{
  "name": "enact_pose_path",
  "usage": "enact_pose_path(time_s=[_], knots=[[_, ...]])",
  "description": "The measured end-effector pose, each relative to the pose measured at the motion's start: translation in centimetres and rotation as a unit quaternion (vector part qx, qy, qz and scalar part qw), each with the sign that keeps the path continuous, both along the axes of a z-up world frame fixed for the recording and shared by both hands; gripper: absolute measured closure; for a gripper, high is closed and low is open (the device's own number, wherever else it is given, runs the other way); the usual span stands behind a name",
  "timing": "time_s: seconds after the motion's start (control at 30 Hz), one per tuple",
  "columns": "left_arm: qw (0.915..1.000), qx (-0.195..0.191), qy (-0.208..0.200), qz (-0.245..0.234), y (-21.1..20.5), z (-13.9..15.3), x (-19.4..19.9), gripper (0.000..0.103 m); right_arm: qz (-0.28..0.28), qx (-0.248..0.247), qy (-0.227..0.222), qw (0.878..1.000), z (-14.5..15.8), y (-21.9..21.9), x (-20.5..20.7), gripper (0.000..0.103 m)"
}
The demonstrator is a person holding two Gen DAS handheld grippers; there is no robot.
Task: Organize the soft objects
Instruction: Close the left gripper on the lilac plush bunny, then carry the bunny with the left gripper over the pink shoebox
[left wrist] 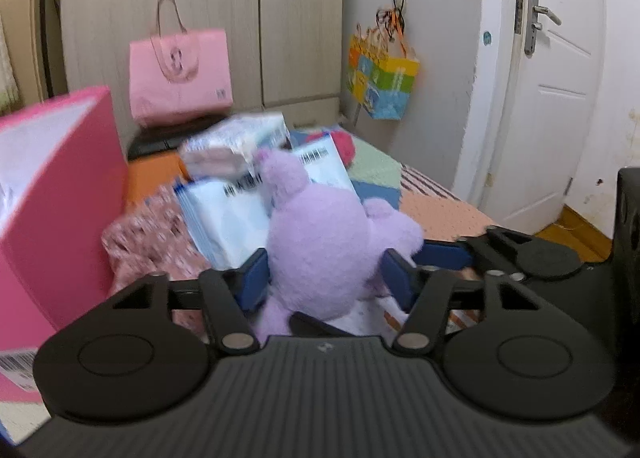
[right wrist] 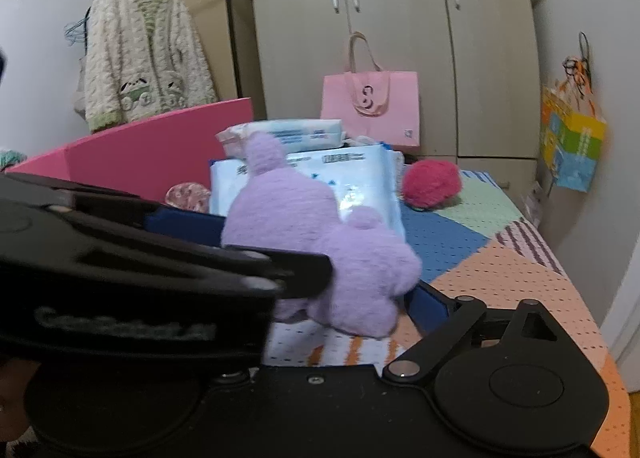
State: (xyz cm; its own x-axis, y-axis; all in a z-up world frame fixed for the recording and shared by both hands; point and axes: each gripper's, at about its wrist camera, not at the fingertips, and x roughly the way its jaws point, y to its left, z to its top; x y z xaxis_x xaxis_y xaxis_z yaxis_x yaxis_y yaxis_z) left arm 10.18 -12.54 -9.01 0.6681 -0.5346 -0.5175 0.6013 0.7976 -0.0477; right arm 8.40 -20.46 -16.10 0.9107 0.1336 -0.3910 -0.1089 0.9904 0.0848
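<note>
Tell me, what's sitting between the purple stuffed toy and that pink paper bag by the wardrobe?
White tissue packs are piled between the purple plush toy and the pink bag, clearest in the right wrist view.

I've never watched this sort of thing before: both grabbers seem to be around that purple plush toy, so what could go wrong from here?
The left gripper pinches only the soft purple plush toy low down; it may flop or slip out. The right gripper crowds the same toy, so the two could bump. The white packs stacked right behind could get knocked over.
</note>
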Motion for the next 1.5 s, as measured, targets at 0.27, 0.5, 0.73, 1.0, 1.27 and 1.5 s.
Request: enact_pose_path(time_s=[0.27,0.5,0.73,1.0,1.27,1.5], knots=[[1.0,-0.005,0.006,0.006,-0.2,0.0,-0.7,0.045,-0.017,-0.015,-0.018,1.0,-0.3,1.0,-0.6,0.014],[0.9984,-0.018,0.054,-0.002,0.5,0.8,-0.5,0.042,-0.012,-0.041,-0.017,0.999,1.0,1.6,-1.7,0.012],[0.9958,-0.01,0.091,0.0,1.3,1.6,-1.3,0.042,0.004,-0.016,0.015,1.0,2.0,1.8,-2.3,0.011],[0.9887,-0.024,0.148,0.006,3.9,3.2,-2.0,0.042,0.027,-0.028,0.059,0.998,4.1,3.9,-3.6,0.012],[0.9753,-0.064,0.208,0.035,9.0,3.3,-2.7,0.044,0.084,-0.093,0.078,0.989,5.8,8.5,-4.6,0.013],[0.9739,-0.052,0.217,0.044,13.2,4.7,-3.6,0.044,0.128,-0.105,0.097,0.981,7.6,12.3,-4.6,0.013]])
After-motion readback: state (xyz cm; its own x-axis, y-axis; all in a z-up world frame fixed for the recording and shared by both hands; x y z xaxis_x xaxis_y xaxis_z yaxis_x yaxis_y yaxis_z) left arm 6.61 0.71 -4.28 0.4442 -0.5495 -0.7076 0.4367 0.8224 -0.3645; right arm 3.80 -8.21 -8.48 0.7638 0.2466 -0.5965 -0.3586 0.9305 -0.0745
